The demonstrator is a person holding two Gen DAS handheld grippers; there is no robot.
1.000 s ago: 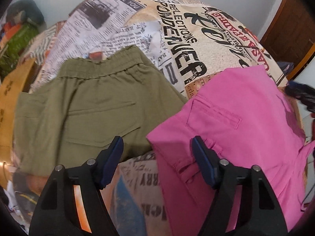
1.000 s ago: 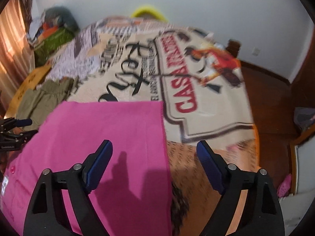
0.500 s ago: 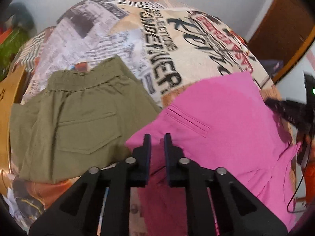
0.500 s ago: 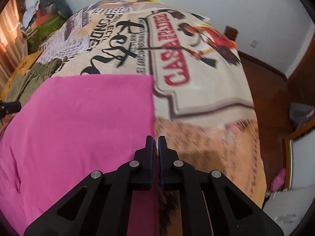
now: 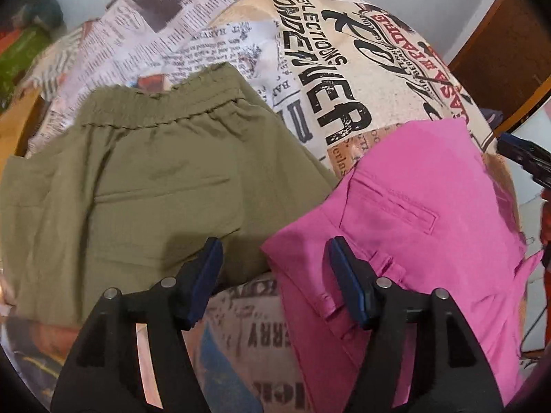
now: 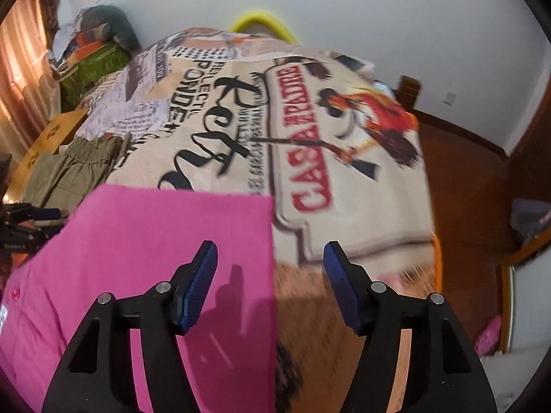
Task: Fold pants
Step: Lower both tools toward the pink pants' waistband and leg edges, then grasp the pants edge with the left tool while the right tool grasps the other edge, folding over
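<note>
Pink pants (image 5: 406, 237) lie folded on the printed bedspread (image 5: 310, 69), waistband and back pocket toward my left gripper. My left gripper (image 5: 272, 275) is open and empty, over the pants' near left corner. In the right wrist view the pink pants (image 6: 165, 247) lie flat with a straight right edge. My right gripper (image 6: 270, 285) is open and empty, astride that right edge, above the fabric. The left gripper (image 6: 31, 220) shows at the far left there; the right gripper (image 5: 527, 161) shows at the right edge of the left wrist view.
Olive green pants (image 5: 137, 179) lie folded left of the pink ones, almost touching them. A cardboard box (image 6: 51, 137) and a pile of clothes (image 6: 93, 55) sit at the bed's far left. Wooden floor (image 6: 465, 189) lies right of the bed.
Both grippers were shut half a second ago and are open now. Both have drawn back slightly from the pink pants, which lie still.
</note>
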